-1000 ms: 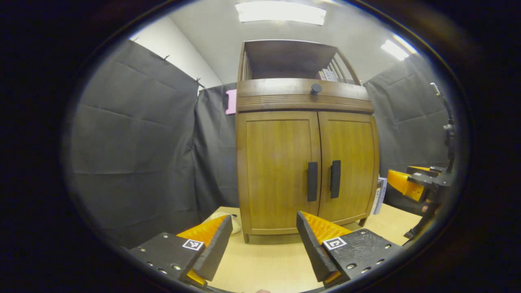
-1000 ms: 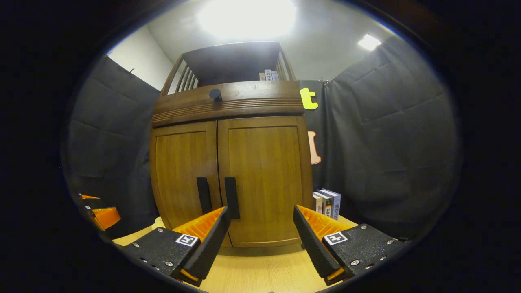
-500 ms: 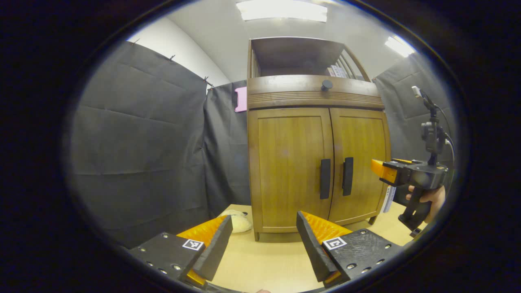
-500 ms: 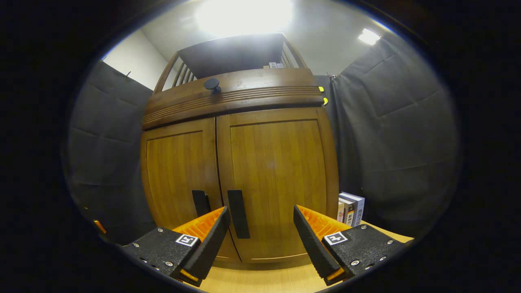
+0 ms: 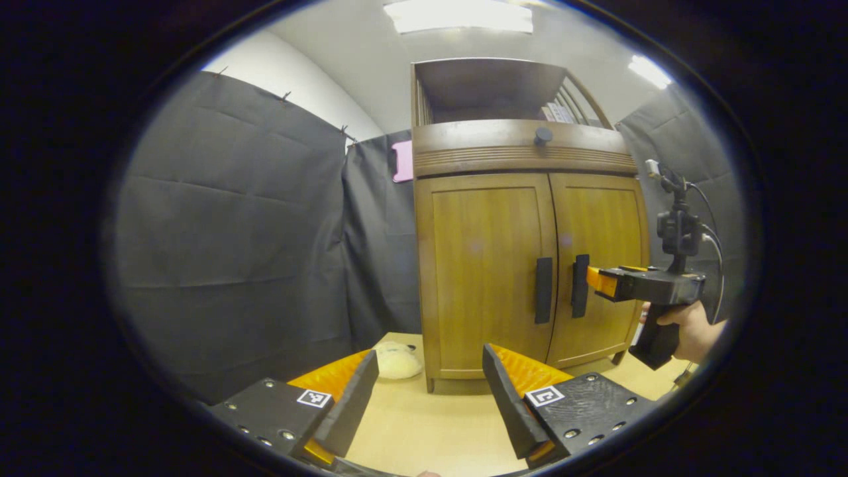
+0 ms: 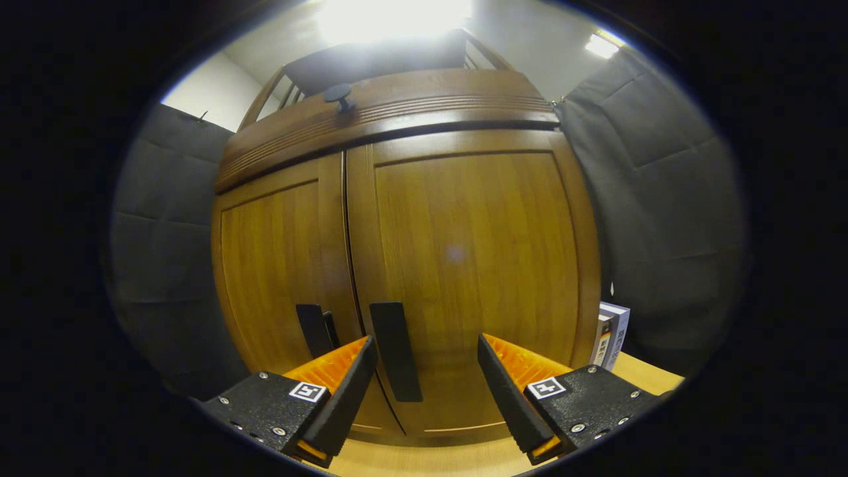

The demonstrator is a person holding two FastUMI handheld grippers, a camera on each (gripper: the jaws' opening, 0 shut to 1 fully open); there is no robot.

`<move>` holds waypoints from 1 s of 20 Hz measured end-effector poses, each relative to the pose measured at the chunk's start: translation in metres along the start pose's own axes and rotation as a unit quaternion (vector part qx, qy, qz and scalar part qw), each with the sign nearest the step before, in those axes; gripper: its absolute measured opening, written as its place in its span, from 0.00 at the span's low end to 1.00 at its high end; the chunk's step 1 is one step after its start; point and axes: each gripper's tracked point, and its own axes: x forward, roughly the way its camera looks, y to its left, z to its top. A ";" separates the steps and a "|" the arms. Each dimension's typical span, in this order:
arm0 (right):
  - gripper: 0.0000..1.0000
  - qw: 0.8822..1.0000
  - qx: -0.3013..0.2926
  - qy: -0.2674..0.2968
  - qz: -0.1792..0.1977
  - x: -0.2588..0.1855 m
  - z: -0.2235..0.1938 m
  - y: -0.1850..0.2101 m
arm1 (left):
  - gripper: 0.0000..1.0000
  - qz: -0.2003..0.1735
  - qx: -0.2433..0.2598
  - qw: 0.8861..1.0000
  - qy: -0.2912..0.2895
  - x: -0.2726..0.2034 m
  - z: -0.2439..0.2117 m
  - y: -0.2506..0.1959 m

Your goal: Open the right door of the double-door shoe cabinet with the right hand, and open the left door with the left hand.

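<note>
The wooden shoe cabinet stands on the table with both doors closed. In the left gripper view I see its left door (image 5: 487,278), right door (image 5: 606,245) and two dark vertical handles, the left handle (image 5: 543,290) and the right handle (image 5: 580,285). My left gripper (image 5: 430,371) is open, well back from the cabinet. A hand (image 5: 692,328) holds my right gripper (image 5: 596,281) with its tips just at the right handle. In the right gripper view the right gripper (image 6: 427,358) is open, and the right handle (image 6: 395,351) stands between its fingers, close to the left one. The left handle (image 6: 311,329) is beside it.
A cream soft object (image 5: 396,360) lies on the light wooden table (image 5: 424,430) by the cabinet's left foot. Books (image 6: 613,334) stand at the cabinet's right side. A drawer with a round knob (image 5: 543,136) and an open shelf top the doors. Black cloth walls surround the booth.
The right gripper has moved forward and up to the right door's handle, so the doors loom much larger in its view. The left gripper has turned slightly left; the doors stay closed.
</note>
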 end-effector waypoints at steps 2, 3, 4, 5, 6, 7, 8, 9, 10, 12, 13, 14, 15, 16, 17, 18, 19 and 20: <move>0.94 1.000 -0.001 0.009 0.002 0.011 -0.009 0.003 | 0.90 0.006 0.005 1.000 0.004 0.002 -0.003 0.003; 0.92 1.000 0.001 0.015 0.005 0.015 -0.013 0.005 | 0.90 0.008 0.007 1.000 0.006 0.001 -0.002 0.002; 0.88 1.000 0.004 0.020 0.008 0.018 -0.016 0.008 | 0.90 0.010 0.008 1.000 0.007 0.000 0.000 0.002; 0.87 1.000 0.006 0.024 0.010 0.021 -0.017 0.011 | 0.90 0.012 0.010 1.000 0.008 0.000 0.002 0.002; 0.82 1.000 0.009 0.027 0.012 0.025 -0.019 0.013 | 0.96 0.015 0.012 1.000 0.009 0.001 0.001 0.003; 0.79 0.999 0.012 0.028 0.016 0.028 -0.018 0.017 | 0.96 0.016 0.014 1.000 0.007 0.001 0.002 0.003; 0.75 0.999 0.015 0.027 0.020 0.031 -0.014 0.020 | 0.96 0.018 0.017 1.000 0.006 0.002 0.002 0.004; 0.69 0.999 0.017 0.025 0.024 0.034 -0.012 0.024 | 0.95 0.020 0.020 1.000 0.005 0.002 0.003 0.004; 0.62 0.999 0.015 0.025 0.027 0.036 -0.013 0.027 | 0.90 0.022 0.022 1.000 0.005 0.002 0.003 0.005; 0.51 0.999 0.005 0.029 0.030 0.042 -0.014 0.030 | 0.95 0.025 0.021 0.999 0.008 0.001 0.004 0.005; 0.45 0.999 0.001 0.036 0.030 0.044 -0.016 0.031 | 0.95 0.024 0.019 0.999 0.009 0.002 0.003 0.004; 0.39 0.999 -0.001 0.033 0.030 0.044 -0.016 0.030 | 0.96 0.023 0.016 1.000 0.010 0.002 0.002 0.005; 0.33 0.999 -0.003 0.038 0.034 0.044 -0.017 0.030 | 0.90 0.022 0.014 1.000 0.011 0.002 0.002 0.005; 0.29 0.998 -0.001 0.040 0.038 0.042 -0.017 0.030 | 0.90 0.021 0.012 1.000 0.011 0.002 0.001 0.005; 0.26 0.998 -0.002 0.046 0.041 0.041 -0.017 0.031 | 0.90 0.018 0.010 1.000 0.010 0.002 0.001 0.004; 0.25 0.998 -0.005 0.048 0.043 0.039 -0.017 0.031 | 0.90 0.015 0.009 1.000 0.009 0.001 0.001 0.004; 0.22 0.998 -0.008 0.049 0.045 0.037 -0.016 0.030 | 0.90 0.012 0.009 1.000 0.006 0.001 0.001 0.004; 0.22 0.998 -0.009 0.048 0.045 0.033 -0.015 0.029 | 0.90 0.007 0.008 1.000 0.001 0.001 0.001 0.003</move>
